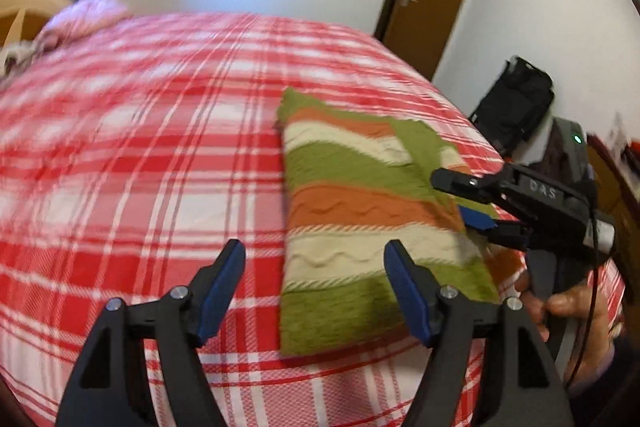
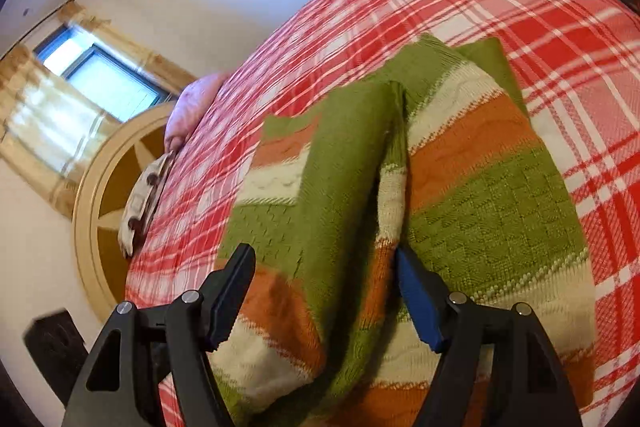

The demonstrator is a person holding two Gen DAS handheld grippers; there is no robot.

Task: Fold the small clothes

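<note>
A small striped knit sweater point(image 1: 360, 227) in green, orange and cream lies flat on a bed point(image 1: 140, 167) covered with a red-and-white plaid spread. It has already been narrowed into a long panel: in the right wrist view a green sleeve point(image 2: 344, 167) lies folded lengthwise over the body, so the side folds look done.

The left gripper point(image 1: 316, 287) hovers at the near edge of the garment with its jaws wide apart and nothing between them; one jaw is over the knit, the other over bare plaid. The right gripper point(image 2: 326, 291) sits low over the sweater's other side, its jaws also spread and pressing on nothing, the folded sleeve running between them. A hand point(image 1: 576, 311) holds its handle.

The step in hand appears to be the gap between folds, both tools free. The next move probably calls for each gripper to pinch a corner of one short end, catching all layers, and carry it across to halve the panel without dragging the sleeve loose.
</note>
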